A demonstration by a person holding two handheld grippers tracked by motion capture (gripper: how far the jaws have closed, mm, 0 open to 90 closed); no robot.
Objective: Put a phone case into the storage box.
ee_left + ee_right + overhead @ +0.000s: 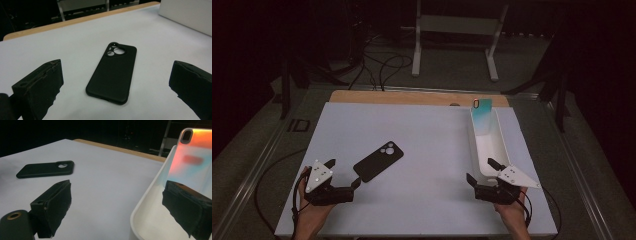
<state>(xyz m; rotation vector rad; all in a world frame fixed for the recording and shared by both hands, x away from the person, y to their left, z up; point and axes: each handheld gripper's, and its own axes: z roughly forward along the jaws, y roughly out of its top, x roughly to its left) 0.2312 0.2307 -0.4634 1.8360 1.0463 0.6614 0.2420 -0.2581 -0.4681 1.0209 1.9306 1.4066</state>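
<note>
The left tool (343,176) stands wide open and empty, its jaws just short of the black case (378,161), which lies flat, back up, left of centre on the counter (432,145). No earlier picture bears on the jaws, so only their spread counts. The case (112,72) looks light, thin and a bit flexible, likely rubbery enough to grip; being so flat, it is best pinched across its long edges, or by the near short end. The right tool (479,171) is open too, one jaw inside the white tray (498,145), holding nothing. A shiny teal case (482,116) leans in the tray's far end. Nothing blocks the black case.
</note>
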